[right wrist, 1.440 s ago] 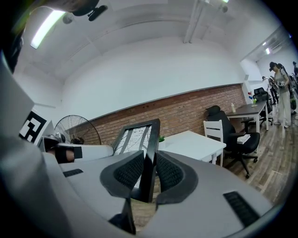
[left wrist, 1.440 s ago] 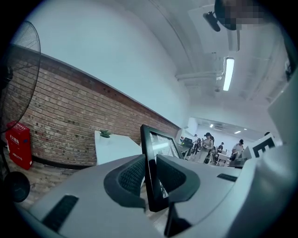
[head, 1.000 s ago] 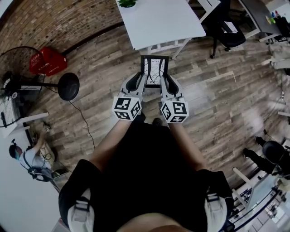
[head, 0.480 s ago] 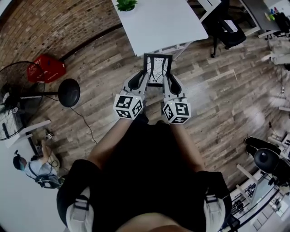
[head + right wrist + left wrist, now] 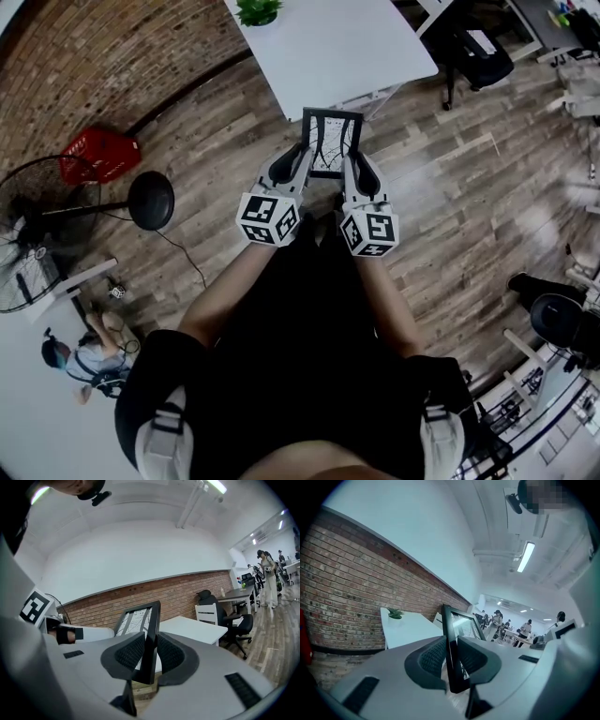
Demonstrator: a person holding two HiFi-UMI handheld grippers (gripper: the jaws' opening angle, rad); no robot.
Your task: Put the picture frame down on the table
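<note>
A black picture frame (image 5: 331, 141) with a pale line drawing in it is held upright in the air between both grippers, just short of the near edge of the white table (image 5: 337, 42). My left gripper (image 5: 302, 161) is shut on the frame's left side bar (image 5: 451, 648). My right gripper (image 5: 352, 167) is shut on the right side bar (image 5: 149, 644). The frame's lower part is hidden behind the jaws in both gripper views.
A small green plant (image 5: 257, 9) stands at the table's far left. On the wooden floor are a red basket (image 5: 98, 153), a standing fan (image 5: 28, 253) with its round base (image 5: 150, 200), and a black office chair (image 5: 478, 58). People stand far off (image 5: 267, 576).
Both grippers with the frame have come closer to the table's near edge; the frame now sits right below it in the head view.
</note>
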